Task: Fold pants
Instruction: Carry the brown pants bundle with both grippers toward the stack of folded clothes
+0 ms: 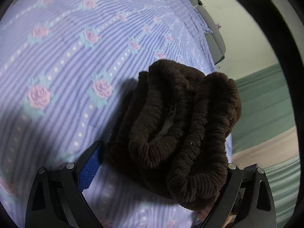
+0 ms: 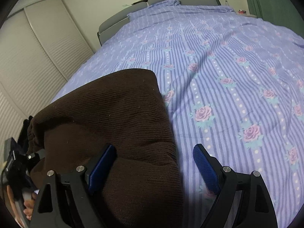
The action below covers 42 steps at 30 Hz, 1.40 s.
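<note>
1. Brown ribbed pants (image 2: 114,125), folded into a thick bundle, lying on the striped rose-print bedspread (image 2: 237,66) near the bed's edge.
2. Right gripper (image 2: 154,168): jaws wide apart, clamped on nothing; one pad over the bundle's top, the other over bare bedspread, bundle edge between.
3. Left gripper (image 1: 152,163): apart around the bundle's layered end (image 1: 182,117); far pad hidden, pressure not determinable.
4. Bundle close beneath both; long axis runs away from the right gripper towards the headboard (image 2: 161,0).

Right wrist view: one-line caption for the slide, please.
Open right gripper straddles the right edge of folded brown pants on a floral striped bedspread.
</note>
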### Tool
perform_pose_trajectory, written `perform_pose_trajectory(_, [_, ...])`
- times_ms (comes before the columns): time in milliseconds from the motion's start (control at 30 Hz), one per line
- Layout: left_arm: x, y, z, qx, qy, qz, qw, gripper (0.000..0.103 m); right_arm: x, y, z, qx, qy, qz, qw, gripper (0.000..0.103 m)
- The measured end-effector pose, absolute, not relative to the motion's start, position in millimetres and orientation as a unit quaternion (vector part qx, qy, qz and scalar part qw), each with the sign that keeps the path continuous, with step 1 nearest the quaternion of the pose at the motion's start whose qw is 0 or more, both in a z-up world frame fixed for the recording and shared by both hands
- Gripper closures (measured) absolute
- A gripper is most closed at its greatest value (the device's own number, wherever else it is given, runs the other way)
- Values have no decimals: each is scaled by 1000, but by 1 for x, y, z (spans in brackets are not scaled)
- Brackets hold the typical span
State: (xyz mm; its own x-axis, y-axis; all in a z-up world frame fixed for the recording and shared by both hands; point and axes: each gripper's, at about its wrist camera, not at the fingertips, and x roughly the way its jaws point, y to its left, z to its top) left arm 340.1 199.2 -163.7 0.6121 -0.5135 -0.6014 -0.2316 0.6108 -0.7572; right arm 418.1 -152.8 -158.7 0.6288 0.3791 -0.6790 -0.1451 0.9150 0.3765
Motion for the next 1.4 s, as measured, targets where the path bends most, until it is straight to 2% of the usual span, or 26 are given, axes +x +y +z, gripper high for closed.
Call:
perform_pose_trajectory(200, [358, 193, -165, -447, 407, -95, 791, 7, 423, -154, -165, 159, 405, 163, 886, 18])
perform_pose_trajectory(300, [363, 194, -164, -446, 391, -88, 801, 14, 433, -159, -169, 180, 407, 174, 878, 17])
perform_pose_trajectory(367, [361, 194, -163, -442, 385, -87, 806, 24, 435, -159, -171, 185, 408, 182, 876, 20])
perform_pose_trajectory(400, [359, 193, -159, -429, 385, -87, 813, 27, 435, -159, -170, 185, 408, 189, 874, 23])
perform_pose_trajectory(433, [354, 193, -156, -416, 385, -85, 819, 34, 434, -160, -171, 190, 407, 200, 871, 35])
perform_pose_trajectory(467, [351, 191, -148, -402, 386, -83, 826, 39, 434, -162, -171, 200, 408, 210, 866, 43])
perform_pose_trajectory(667, [337, 178, -101, -304, 381, -89, 868, 48, 416, -173, -149, 236, 397, 206, 863, 64])
perform_pose_trajectory(1100, [242, 167, -14, -263, 324, -136, 899, 48, 284, -180, -46, 172, 297, 191, 919, 66])
perform_pose_trajectory(1400, [156, 169, 32, -225, 284, -141, 921, 48, 215, -182, -15, 166, 262, 196, 930, 66])
